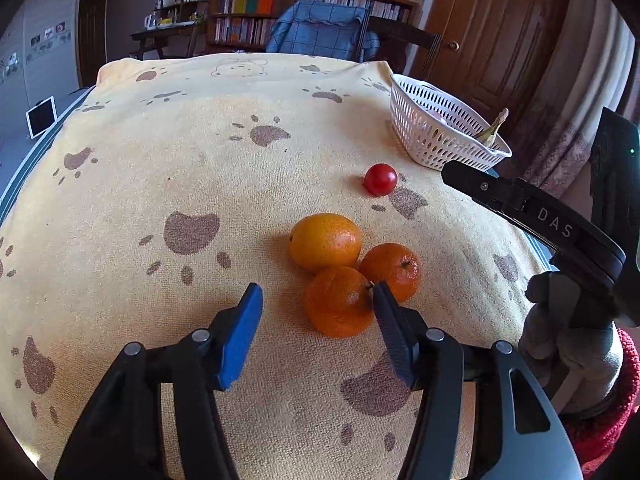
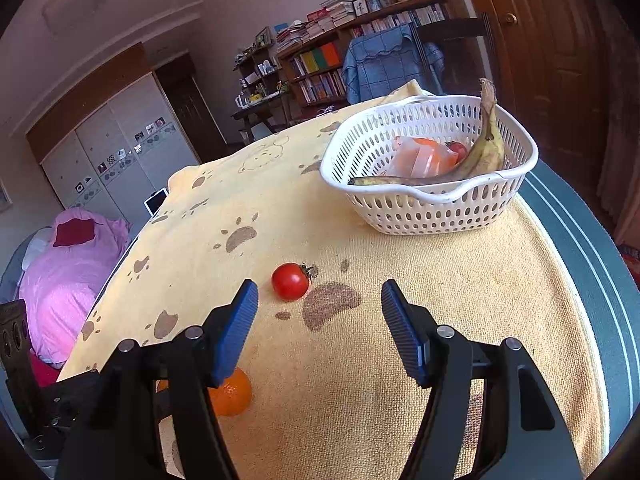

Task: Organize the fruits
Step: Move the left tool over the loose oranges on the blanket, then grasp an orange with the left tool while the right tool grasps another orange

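Observation:
Three orange fruits lie bunched on the yellow paw-print cloth [image 1: 200,152]: a large orange [image 1: 326,242] and two tangerines [image 1: 392,270], [image 1: 340,302]. My left gripper [image 1: 318,292] is open around the nearest tangerine. Its right pad is at the fruit's stem side; its left pad stands clear of it. A red tomato [image 1: 380,179] [image 2: 290,281] lies farther out, just ahead of my right gripper [image 2: 320,288], which is open and holds nothing. The white basket [image 2: 432,196] [image 1: 440,132] holds a banana [image 2: 480,156], a plastic bag [image 2: 424,156] and a small tomato [image 2: 458,148].
The basket stands near the table's right edge, where a dark striped border [image 2: 592,272] shows past the cloth. A gloved hand [image 1: 572,352] holds the right tool. Behind the table are a chair draped in blue [image 1: 324,28], bookshelves and a wooden door [image 1: 500,32]. Pink bedding [image 2: 64,280] lies left.

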Demonstrator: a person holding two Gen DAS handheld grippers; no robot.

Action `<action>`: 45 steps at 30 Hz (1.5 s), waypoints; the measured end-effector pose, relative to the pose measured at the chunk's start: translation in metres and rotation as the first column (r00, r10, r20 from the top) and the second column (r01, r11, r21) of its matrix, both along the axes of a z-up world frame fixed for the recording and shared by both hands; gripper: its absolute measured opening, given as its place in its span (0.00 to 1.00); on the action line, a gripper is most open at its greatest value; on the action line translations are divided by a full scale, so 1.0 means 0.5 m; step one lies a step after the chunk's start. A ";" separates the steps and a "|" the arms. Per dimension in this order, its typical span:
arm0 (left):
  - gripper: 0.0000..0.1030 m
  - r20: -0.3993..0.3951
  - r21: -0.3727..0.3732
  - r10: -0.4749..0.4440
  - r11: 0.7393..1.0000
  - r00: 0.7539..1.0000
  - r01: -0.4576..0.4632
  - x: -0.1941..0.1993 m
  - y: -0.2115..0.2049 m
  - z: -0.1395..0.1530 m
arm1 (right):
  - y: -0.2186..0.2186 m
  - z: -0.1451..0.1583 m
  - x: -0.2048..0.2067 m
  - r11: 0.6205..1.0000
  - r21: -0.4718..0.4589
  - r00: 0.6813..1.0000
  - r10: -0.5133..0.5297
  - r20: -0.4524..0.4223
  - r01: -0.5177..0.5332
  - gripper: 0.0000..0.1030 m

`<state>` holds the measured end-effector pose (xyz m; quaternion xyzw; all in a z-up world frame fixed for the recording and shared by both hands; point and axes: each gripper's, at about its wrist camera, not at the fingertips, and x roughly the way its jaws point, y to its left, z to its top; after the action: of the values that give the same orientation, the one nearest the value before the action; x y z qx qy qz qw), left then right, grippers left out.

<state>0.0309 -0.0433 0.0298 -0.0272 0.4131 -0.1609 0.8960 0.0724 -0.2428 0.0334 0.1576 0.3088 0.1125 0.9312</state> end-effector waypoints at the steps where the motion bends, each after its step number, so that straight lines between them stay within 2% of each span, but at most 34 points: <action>1: 0.54 -0.005 0.003 -0.007 1.000 1.000 0.007 0.001 -0.003 -0.002 | 0.002 0.000 0.000 1.000 -0.003 1.000 0.004 -0.001 -0.004 0.64; 5: 0.51 -0.024 0.009 -0.034 0.999 0.999 0.034 0.007 -0.013 -0.011 | 0.012 0.000 -0.001 0.999 -0.019 1.000 0.026 -0.002 -0.026 0.64; 7: 0.39 -0.045 0.001 -0.048 0.999 0.998 0.048 0.012 -0.016 -0.019 | 0.016 -0.002 0.001 0.998 -0.016 0.999 0.053 -0.012 -0.053 0.64; 12: 0.38 -0.035 -0.022 -0.052 0.998 0.998 0.051 0.010 -0.009 -0.020 | 0.037 0.000 0.007 0.983 0.042 0.981 0.182 -0.066 -0.179 0.64; 18: 0.38 0.007 -0.115 0.016 0.993 1.000 -0.015 -0.005 0.037 -0.004 | 0.080 0.009 -0.020 0.960 0.000 0.957 0.280 -0.075 -0.281 0.64; 22: 0.38 0.026 -0.158 0.108 0.982 0.994 -0.102 -0.008 0.071 0.004 | 0.084 0.001 -0.026 0.955 0.003 0.950 0.294 -0.102 -0.296 0.64; 28: 0.38 0.046 -0.191 0.203 0.963 0.978 -0.191 -0.015 0.103 0.009 | 0.116 -0.007 -0.035 0.938 -0.045 0.933 0.335 -0.135 -0.343 0.56; 31: 0.38 0.047 -0.202 0.222 0.957 0.974 -0.208 -0.016 0.112 0.010 | 0.140 -0.016 -0.034 0.924 -0.077 0.919 0.359 -0.163 -0.375 0.49; 35: 0.38 0.045 -0.212 0.233 0.953 0.971 -0.218 -0.016 0.119 0.008 | 0.166 -0.027 -0.033 0.912 -0.157 0.918 0.350 -0.188 -0.380 0.48; 37: 0.38 0.044 -0.217 0.234 0.951 0.971 -0.219 -0.016 0.119 0.007 | 0.172 -0.033 -0.029 0.909 -0.181 0.919 0.339 -0.202 -0.375 0.43; 40: 0.38 0.041 -0.222 0.232 0.950 0.972 -0.218 -0.015 0.121 0.005 | 0.172 -0.046 -0.022 0.908 -0.179 0.914 0.337 -0.229 -0.379 0.41; 45: 0.38 0.036 -0.227 0.229 0.950 0.973 -0.215 -0.013 0.122 0.004 | 0.163 -0.042 -0.024 0.913 -0.165 0.917 0.335 -0.215 -0.372 0.40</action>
<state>0.0242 0.0178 0.0318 -0.1683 0.3591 -0.1049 0.9120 0.0605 -0.1615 0.0123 0.0130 0.4257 0.2330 0.8743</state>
